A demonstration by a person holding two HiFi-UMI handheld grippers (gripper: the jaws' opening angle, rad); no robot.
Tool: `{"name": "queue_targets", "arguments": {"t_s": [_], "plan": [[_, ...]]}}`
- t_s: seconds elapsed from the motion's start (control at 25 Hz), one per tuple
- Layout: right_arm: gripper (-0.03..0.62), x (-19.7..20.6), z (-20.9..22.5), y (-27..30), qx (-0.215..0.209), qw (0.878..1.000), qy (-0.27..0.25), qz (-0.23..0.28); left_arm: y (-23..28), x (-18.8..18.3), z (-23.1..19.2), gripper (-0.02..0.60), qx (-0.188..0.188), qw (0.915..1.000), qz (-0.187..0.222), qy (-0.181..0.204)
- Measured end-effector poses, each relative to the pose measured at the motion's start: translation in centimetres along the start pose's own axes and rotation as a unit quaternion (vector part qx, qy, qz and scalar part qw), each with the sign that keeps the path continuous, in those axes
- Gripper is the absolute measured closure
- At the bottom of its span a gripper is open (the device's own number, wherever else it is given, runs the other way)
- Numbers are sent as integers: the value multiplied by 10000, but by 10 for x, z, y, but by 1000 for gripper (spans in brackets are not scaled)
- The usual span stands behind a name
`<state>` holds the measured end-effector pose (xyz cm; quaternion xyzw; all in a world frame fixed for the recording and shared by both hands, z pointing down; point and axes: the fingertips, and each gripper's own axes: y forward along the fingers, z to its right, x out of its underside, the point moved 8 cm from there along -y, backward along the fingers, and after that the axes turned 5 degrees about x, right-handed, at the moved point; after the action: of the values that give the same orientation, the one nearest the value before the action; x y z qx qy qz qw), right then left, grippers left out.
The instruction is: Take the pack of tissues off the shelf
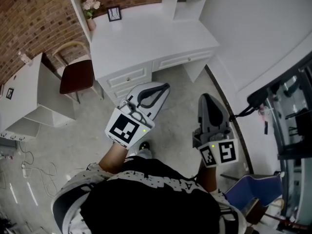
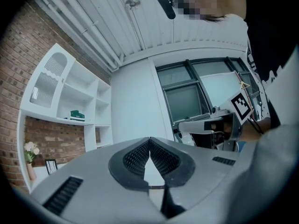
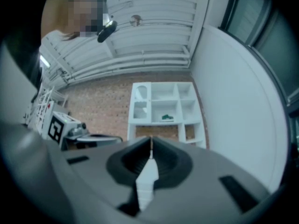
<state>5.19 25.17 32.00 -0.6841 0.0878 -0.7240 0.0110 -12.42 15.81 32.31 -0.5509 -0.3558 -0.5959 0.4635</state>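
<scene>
The green pack of tissues (image 2: 77,115) lies on a middle board of the white shelf unit (image 2: 88,97) against the brick wall. It also shows small and far off in the right gripper view, as the green pack (image 3: 167,117) in a centre compartment of the shelf unit (image 3: 163,108). In the head view it is hidden. My left gripper (image 1: 165,87) and right gripper (image 1: 204,97) are held side by side at waist height, pointing toward the desk. Both are shut with nothing between the jaws, as the left gripper (image 2: 149,141) and right gripper (image 3: 151,141) show close up.
A white desk (image 1: 146,38) with drawers stands ahead, bearing a flower vase (image 1: 90,9) and a small frame (image 1: 114,13). A chair with a dark red seat (image 1: 77,75) stands to its left, beside a white side table (image 1: 29,91). Floor cables (image 1: 29,169), a blue chair (image 1: 248,191), and a black rack (image 1: 292,111) flank me.
</scene>
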Motion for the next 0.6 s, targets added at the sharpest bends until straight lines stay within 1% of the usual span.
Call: {"name": "queue_targets", "arguments": {"t_s": [0.44,0.6], "plan": [[562,3,-5,40,172,9998,-135,-39,11,8,-45,546,170,9998,117,-30],[562,4,-8,58,166,9996,-219,-58,12,13,-63,546,160,9997,156,-90]]}}
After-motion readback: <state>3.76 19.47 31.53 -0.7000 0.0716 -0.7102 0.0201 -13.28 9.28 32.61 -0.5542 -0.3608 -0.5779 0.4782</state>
